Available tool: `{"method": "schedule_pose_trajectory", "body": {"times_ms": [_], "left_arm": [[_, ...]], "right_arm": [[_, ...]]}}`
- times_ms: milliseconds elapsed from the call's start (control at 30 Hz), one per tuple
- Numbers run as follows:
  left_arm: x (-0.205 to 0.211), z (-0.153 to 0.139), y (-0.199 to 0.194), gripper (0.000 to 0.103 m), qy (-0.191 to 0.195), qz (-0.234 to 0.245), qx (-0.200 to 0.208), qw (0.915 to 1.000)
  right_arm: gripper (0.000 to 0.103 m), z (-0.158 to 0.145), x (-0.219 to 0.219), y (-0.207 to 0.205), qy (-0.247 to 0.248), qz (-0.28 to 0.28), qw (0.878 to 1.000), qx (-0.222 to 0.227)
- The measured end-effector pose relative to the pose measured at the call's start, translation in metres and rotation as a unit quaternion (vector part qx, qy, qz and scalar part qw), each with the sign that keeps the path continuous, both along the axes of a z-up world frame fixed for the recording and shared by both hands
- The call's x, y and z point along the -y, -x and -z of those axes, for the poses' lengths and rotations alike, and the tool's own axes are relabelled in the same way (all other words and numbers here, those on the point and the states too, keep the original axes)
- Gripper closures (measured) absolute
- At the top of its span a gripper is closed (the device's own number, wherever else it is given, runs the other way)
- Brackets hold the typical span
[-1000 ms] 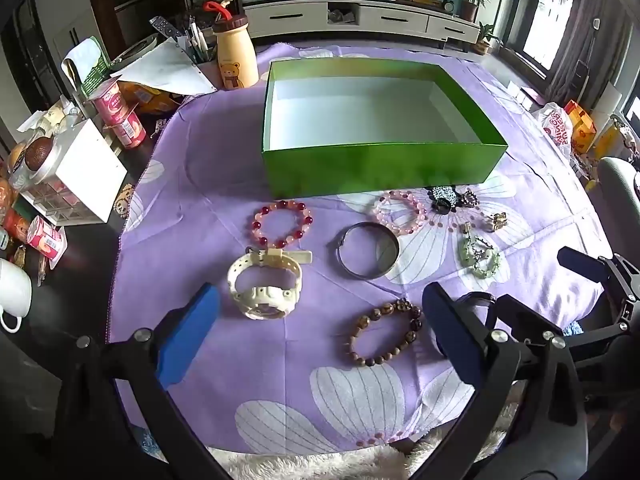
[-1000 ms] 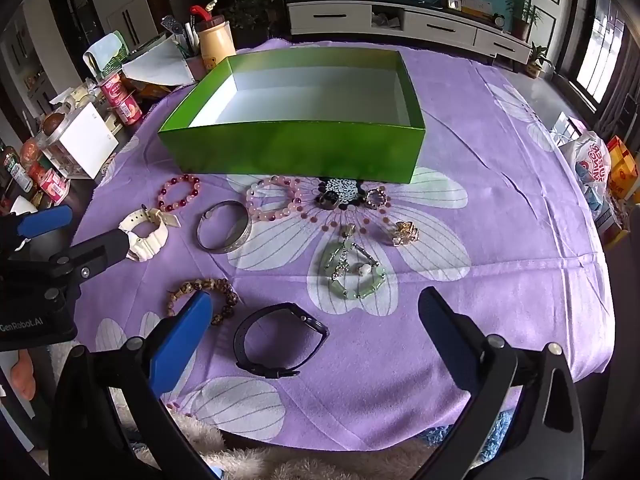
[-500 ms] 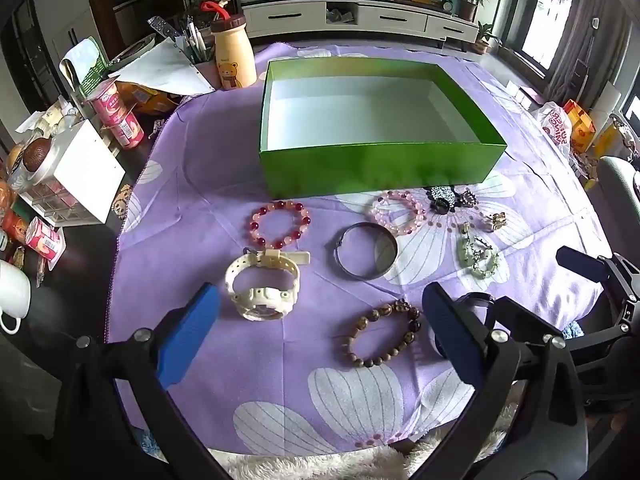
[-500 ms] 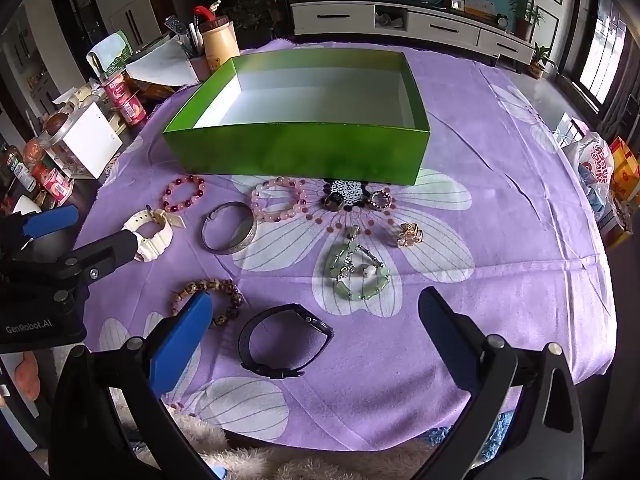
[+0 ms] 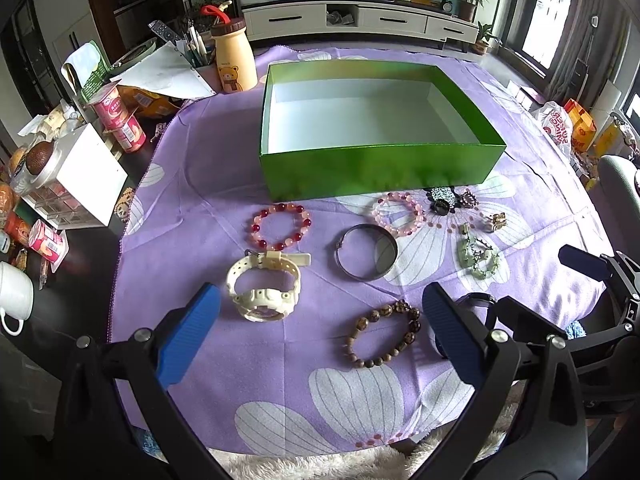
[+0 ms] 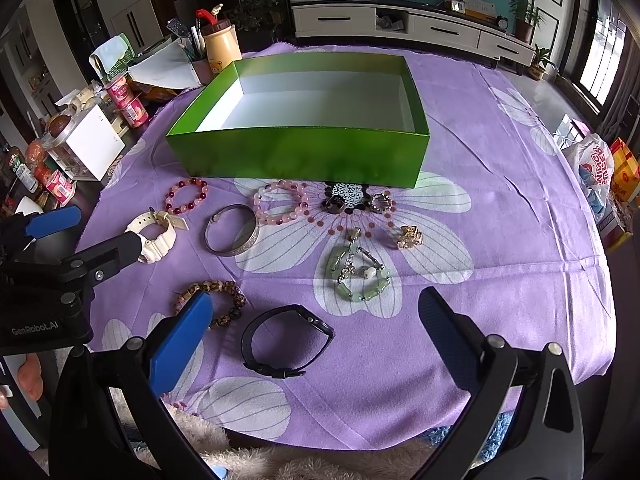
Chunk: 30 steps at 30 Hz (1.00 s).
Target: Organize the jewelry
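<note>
An empty green box (image 5: 376,168) (image 6: 300,152) stands on the purple flowered cloth. Before it lie a red bead bracelet (image 5: 282,226), a white watch (image 5: 264,288) (image 6: 154,236), a silver bangle (image 5: 366,256) (image 6: 232,236), a pink bead bracelet (image 5: 400,214), a brown bead bracelet (image 5: 384,340) (image 6: 212,300), a green stone bracelet (image 6: 356,272), a black watch (image 6: 286,340), and rings (image 6: 356,202). My left gripper (image 5: 316,336) is open, hovering above the near edge, between the white watch and brown bracelet. My right gripper (image 6: 312,344) is open over the black watch.
Left of the cloth, cluttered items: a white box (image 5: 86,176), pink cans (image 5: 124,120), a yellow bear bottle (image 5: 232,60), papers, a white mug (image 5: 14,296). Bags (image 6: 596,168) sit beyond the right edge. A fluffy rug lies below the table's near edge.
Both grippers have drifted slightly; the scene shifts a little in each view. Nothing on the cloth has moved, and both grippers stay open.
</note>
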State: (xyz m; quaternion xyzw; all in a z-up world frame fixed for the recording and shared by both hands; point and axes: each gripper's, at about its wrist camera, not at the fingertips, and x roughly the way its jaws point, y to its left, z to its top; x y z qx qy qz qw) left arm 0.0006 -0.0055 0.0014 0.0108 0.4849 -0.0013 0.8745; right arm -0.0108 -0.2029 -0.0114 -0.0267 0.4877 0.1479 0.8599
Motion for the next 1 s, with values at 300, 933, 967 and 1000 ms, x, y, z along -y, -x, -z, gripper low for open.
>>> {"method": "schedule_pose_trajectory", "body": {"times_ms": [300,933,967,1000], "left_arm": [[0.0002,-0.001,-0.0005,0.002,0.0,0.001,-0.001,1.0],[0.0001,-0.0028,-0.0008,0.002,-0.003,0.001,0.002,1.0],[0.0001,-0.0028,-0.0007,0.002,-0.003,0.001,0.002,1.0],[0.0001,-0.0031,-0.001,0.002,-0.004,0.0,0.002,1.0]], "right_arm": [[0.001,-0.0008,-0.0003,0.0004,0.001,0.0,1.0,0.001],[0.001,-0.0053,-0.0022,0.003,-0.001,-0.004,1.0,0.004],[0.001,-0.0061,-0.0022,0.0031,-0.002,-0.004,1.0,0.005],[0.001,-0.007,-0.0024,0.0033,-0.002,-0.004,1.0,0.006]]}}
